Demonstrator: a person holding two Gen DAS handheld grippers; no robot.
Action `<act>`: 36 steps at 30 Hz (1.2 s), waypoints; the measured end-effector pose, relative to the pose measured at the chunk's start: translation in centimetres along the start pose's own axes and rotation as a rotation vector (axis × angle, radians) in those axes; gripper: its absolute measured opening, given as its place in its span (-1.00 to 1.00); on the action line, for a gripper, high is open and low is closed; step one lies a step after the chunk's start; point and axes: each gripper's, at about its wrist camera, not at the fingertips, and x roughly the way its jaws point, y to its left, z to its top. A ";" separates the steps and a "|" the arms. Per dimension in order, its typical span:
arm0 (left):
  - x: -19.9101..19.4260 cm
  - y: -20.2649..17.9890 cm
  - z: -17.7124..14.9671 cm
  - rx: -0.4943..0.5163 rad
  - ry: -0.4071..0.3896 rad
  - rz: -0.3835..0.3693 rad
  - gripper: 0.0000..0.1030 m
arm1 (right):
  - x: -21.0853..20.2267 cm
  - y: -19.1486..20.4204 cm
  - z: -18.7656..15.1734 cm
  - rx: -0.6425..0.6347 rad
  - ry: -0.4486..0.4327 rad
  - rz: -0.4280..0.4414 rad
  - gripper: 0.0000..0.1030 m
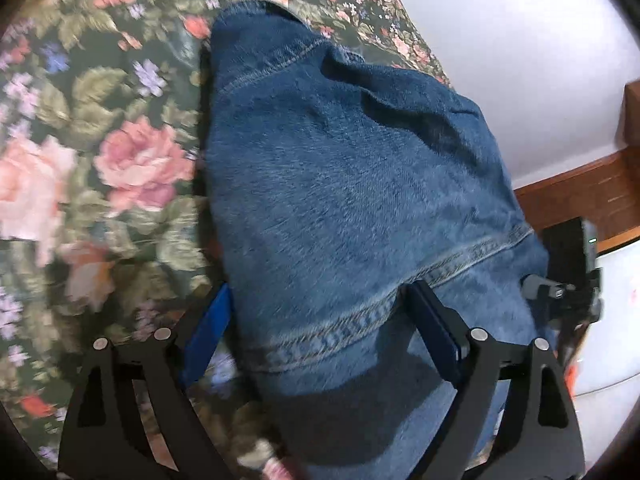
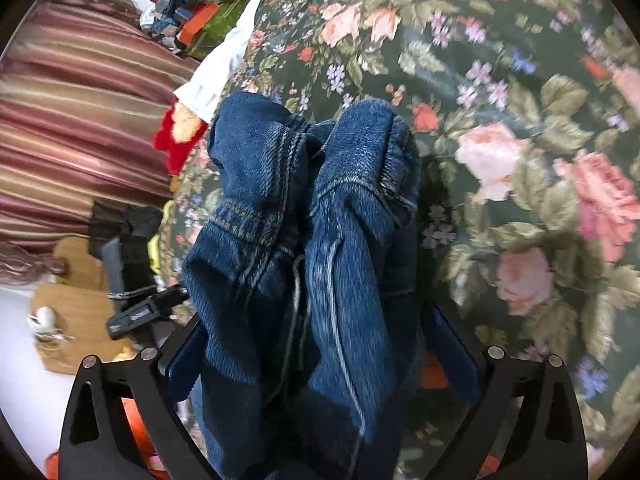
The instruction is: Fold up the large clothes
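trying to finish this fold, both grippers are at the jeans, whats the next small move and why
Probably close the left gripper on the jeans hem: its fingers look spread around the denim, which lies bunched on the floral cover.

You cannot see the tips of the right gripper (image 2: 316, 344): the dark blue denim garment (image 2: 304, 240) covers them. The floral green bedcover (image 1: 100, 152) is blurred at left.

- Jeans (image 1: 352, 184): blue denim, tan-stitched seams, draped in a broad, creased panel over a floral cloth.
- Same jeans (image 2: 320, 240), right view: bunched into rumpled vertical folds.
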 end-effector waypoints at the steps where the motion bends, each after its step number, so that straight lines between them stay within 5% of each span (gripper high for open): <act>1: 0.4 0.1 0.2 -0.013 0.007 -0.011 0.81 | 0.4 -0.2 0.2 0.016 0.008 0.016 0.90; 6: 1.5 -0.3 0.7 -0.018 0.018 -0.030 0.80 | 2.7 -0.1 0.6 0.036 0.036 0.029 0.92; 17: -2.2 -3.2 0.7 0.097 -0.019 0.024 0.27 | 1.2 3.0 -1.0 0.046 -0.022 -0.063 0.15; 25: -7.8 -5.0 1.2 0.180 -0.098 0.025 0.15 | -1.3 8.3 -2.8 -0.042 -0.094 -0.123 0.05; 36: -16.5 -6.8 2.6 0.273 -0.218 0.044 0.14 | -4.6 16.1 -4.0 -0.138 -0.233 -0.096 0.04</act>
